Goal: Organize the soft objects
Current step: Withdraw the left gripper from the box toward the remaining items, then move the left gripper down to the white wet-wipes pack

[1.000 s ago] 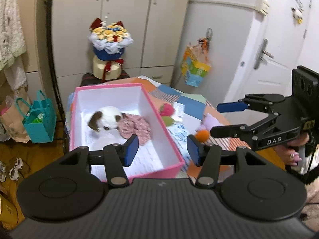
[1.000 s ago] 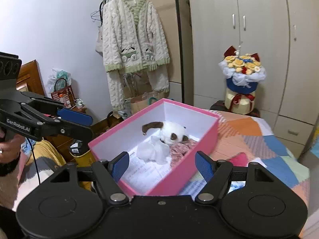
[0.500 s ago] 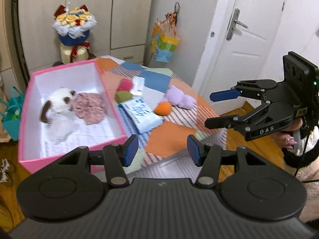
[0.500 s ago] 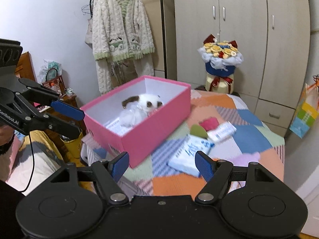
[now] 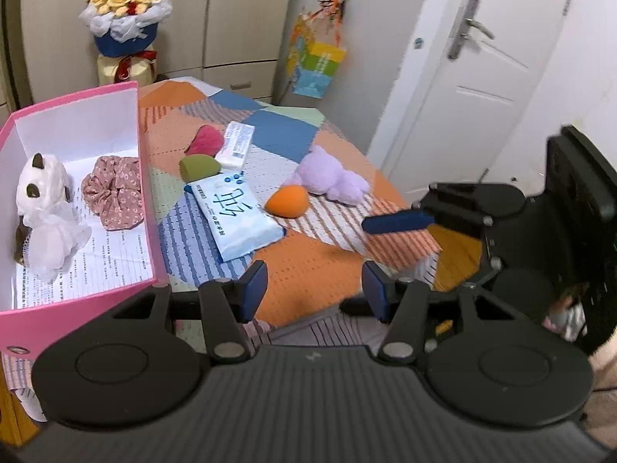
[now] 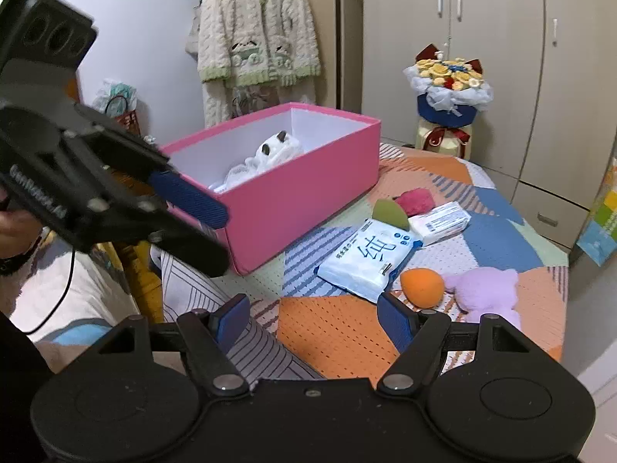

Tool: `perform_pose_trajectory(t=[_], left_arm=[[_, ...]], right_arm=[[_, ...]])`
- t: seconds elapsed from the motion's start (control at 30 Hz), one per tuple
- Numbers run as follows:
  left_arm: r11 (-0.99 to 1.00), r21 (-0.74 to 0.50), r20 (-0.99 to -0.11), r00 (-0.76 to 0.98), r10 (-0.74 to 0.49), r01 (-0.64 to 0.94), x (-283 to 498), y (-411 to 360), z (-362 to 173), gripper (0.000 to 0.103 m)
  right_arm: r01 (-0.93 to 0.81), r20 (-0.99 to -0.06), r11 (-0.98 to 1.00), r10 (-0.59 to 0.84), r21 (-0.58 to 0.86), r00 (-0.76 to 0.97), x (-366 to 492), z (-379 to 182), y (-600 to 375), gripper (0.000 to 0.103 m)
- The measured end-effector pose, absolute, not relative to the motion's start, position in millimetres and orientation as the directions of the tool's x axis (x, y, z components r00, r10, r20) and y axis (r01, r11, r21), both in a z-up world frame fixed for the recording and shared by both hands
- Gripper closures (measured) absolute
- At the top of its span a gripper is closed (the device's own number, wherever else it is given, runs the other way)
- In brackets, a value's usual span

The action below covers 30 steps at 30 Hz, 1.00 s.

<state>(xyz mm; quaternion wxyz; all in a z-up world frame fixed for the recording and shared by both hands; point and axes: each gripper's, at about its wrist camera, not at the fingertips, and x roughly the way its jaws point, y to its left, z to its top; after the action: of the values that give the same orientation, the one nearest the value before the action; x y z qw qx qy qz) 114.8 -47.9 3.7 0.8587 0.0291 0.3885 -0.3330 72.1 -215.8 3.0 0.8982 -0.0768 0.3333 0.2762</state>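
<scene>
a patchwork quilt [image 5: 304,270] of orange, blue and striped patches covers the bed; beyond it stand cream wardrobes [image 6: 501,38], a flower bouquet [image 5: 123,11] at the far corner, a white door [image 5: 474,58] on the right, and a knit cardigan [image 6: 254,27] hanging by the wall.

the pink box [image 5: 144,193] sits along the quilt's left edge, its long axis running from the near edge toward the wardrobes. inside it lie a white and brown plush [image 5: 42,189], a white frilly piece [image 5: 54,239] just in front of it, and a floral scrunchie [image 5: 113,196] against the right wall, all on printed paper.

on the quilt beside the box: a wipes pack [image 5: 235,220], long axis slanting from the near edge toward the box's far end; a green sponge [image 5: 198,168] touching its far end, tip pointing right; a red sponge [image 5: 206,139] behind that; a small white pack [image 5: 237,142] beside them, angled toward the far edge. the orange sponge [image 5: 287,202] lies just right of the wipes, tip pointing toward the purple plush [image 5: 331,179] it touches.

the left gripper [image 5: 314,291] hangs over the near edge, fingers spread, holding nothing. the right gripper [image 6: 312,322] hovers over the near corner, also spread wide and empty.
</scene>
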Motion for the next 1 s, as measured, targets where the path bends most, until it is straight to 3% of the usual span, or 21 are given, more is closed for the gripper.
perform_pose_trajectory(t=[0.23,0.57,0.83,1.0], left_arm=[[0.828,-0.130,-0.677,0.562,-0.476,0.545,135,-71,-19,0.050],[0.886,-0.090,-0.658,0.640,-0.396,0.455,169,-100,-49,0.050],[0.935,-0.090,-0.731,0.615,-0.296,0.343,209,-105,-73,0.050],[0.942,-0.118,-0.752,0.591,-0.292,0.315,216,-102,-84,0.044]], right_arm=[[-0.532,-0.597,0.846,0.441,0.027,0.670,92,-27,-215,0.026],[-0.518,-0.604,0.853,0.443,0.058,0.663,126,-65,-215,0.026],[-0.515,-0.630,0.856,0.424,0.044,0.651,151,-85,-207,0.026],[-0.525,-0.639,0.850,0.421,0.031,0.643,158,-88,-203,0.026]])
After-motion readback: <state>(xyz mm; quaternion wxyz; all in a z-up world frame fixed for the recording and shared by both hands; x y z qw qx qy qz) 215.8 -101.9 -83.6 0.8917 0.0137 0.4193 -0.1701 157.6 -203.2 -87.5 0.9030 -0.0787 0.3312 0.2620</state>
